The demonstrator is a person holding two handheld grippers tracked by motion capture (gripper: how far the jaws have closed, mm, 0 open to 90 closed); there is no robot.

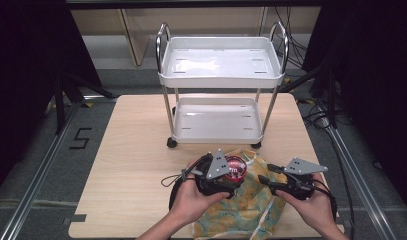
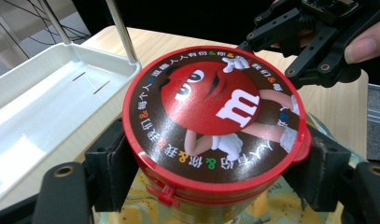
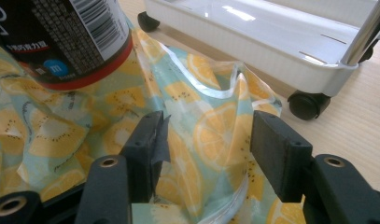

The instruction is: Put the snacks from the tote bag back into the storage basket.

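A round M&M's can [image 1: 236,167] with a red-rimmed lid [image 2: 215,116] stands on a lemon-print bag [image 1: 246,205] at the table's near edge. My left gripper [image 1: 233,174] is shut on the can, its jaws pressing both sides just under the lid [image 2: 215,168]. My right gripper [image 1: 264,179] sits at the bag's right side. Its jaws are open [image 3: 208,144], and a raised fold of the bag [image 3: 201,98] stands between them without being pinched. The can's lower body [image 3: 71,37] rests on the bag to the upper left in the right gripper view.
A white two-tier trolley [image 1: 218,80] with chrome posts stands on the wooden table [image 1: 136,165] just beyond the bag. Its lower tray [image 3: 253,42] and a black wheel [image 3: 309,105] are close to my right gripper. The same tray [image 2: 38,93] lies left of the can.
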